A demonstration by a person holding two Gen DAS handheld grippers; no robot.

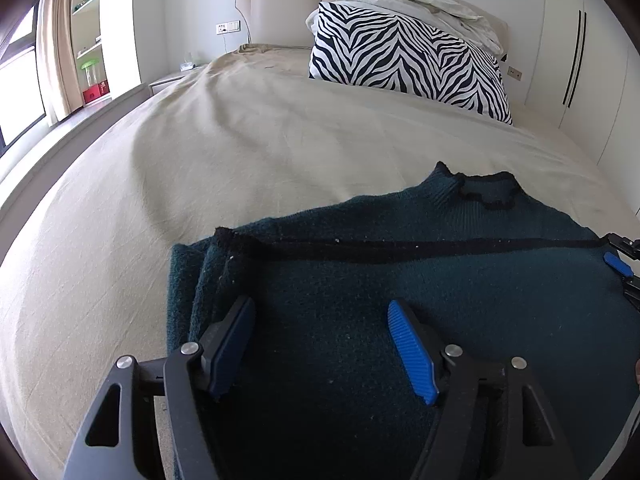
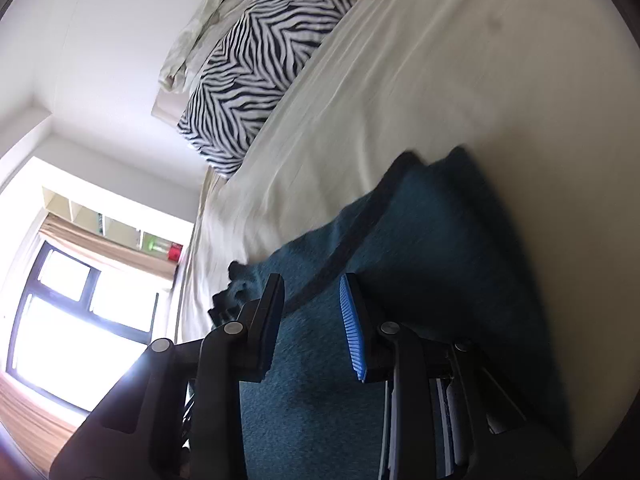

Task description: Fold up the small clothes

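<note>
Left gripper [image 1: 322,344] held over a dark teal knitted sweater with black trim [image 1: 400,280], jaws spread wide, nothing gripped. Right gripper [image 2: 312,328] likewise parted over the knit. Sweater laid folded on the beige-sheeted bed [image 1: 240,140] — zebra-striped pillow [image 1: 408,56] noted beyond, at the headboard.
</note>
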